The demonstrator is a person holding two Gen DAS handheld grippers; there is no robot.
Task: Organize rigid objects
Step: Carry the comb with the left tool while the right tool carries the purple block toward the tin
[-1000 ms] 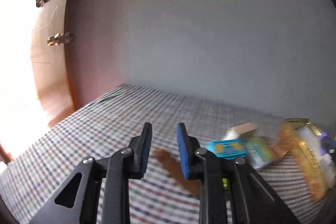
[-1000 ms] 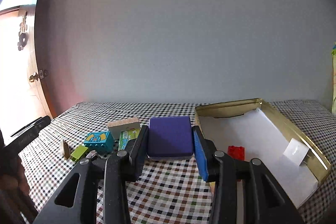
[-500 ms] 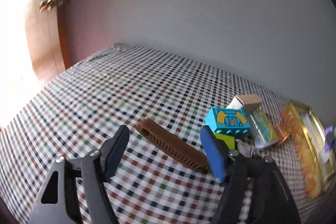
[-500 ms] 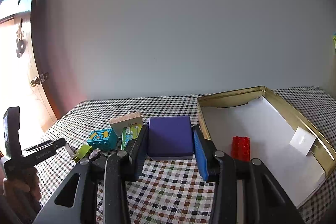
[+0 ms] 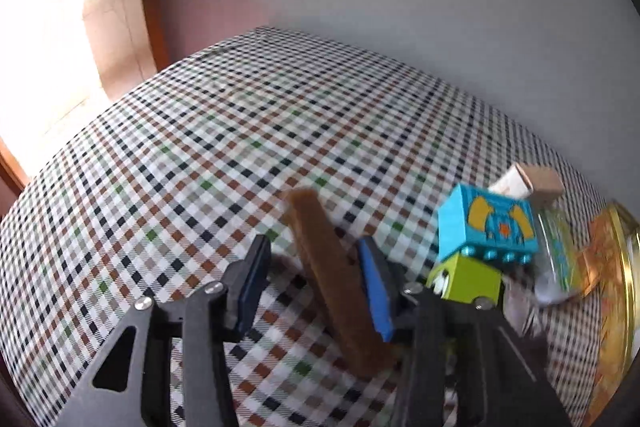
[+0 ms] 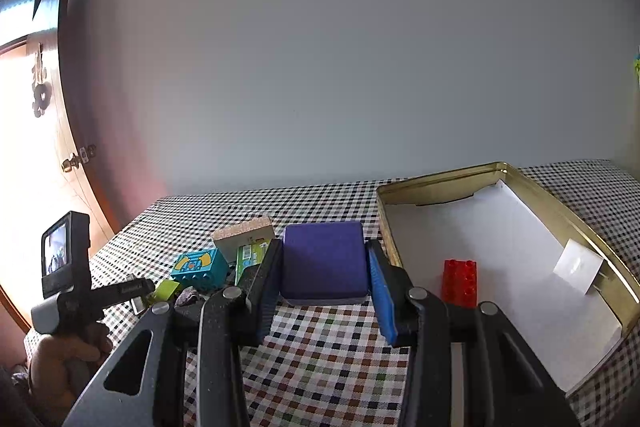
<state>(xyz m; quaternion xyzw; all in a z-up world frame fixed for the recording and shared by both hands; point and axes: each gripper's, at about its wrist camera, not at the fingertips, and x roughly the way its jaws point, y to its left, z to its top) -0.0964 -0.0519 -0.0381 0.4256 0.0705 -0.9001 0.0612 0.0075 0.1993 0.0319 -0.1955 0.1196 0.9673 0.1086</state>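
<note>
In the left wrist view my left gripper is open, its jaws on either side of a long brown bar lying on the checked cloth; the right pad is close to the bar. A turquoise brick rests on a lime green block just right of it. In the right wrist view my right gripper has its pads on both sides of a purple block on the cloth; contact is unclear. A gold tin lined with white paper holds a red brick.
A wooden block and a green packet lie by the turquoise brick. A white card stands in the tin. A grey wall runs behind the table. A door stands at the left. The left hand-held gripper shows at the left.
My left gripper opened wide, tilted down and came over the brown bar, then narrowed around it. My right gripper stayed around the purple block.
</note>
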